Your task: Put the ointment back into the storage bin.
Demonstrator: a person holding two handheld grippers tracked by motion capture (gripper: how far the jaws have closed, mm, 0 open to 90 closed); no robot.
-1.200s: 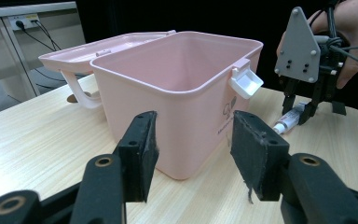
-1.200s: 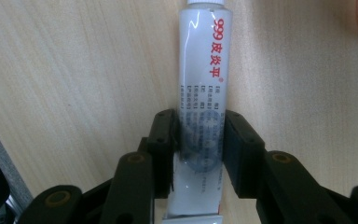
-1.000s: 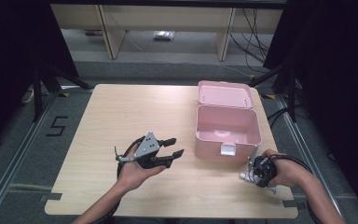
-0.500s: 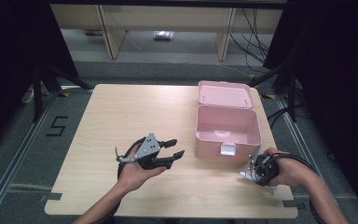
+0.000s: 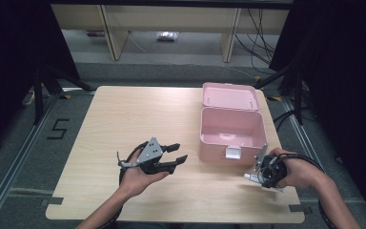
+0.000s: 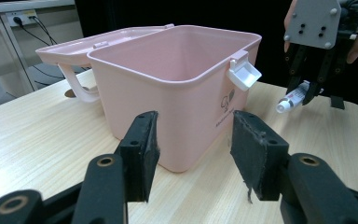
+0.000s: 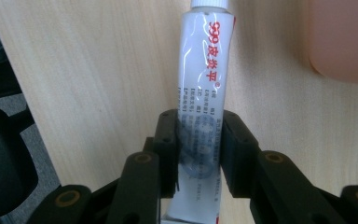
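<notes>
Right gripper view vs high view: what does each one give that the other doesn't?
Right gripper view alone: the red print on the white tube, and the right gripper pads pressed on the tube's sides. High view alone: the open pink box with its lid back, and the left gripper, open and apart from the box. Both: the tube held over the wooden table.
</notes>
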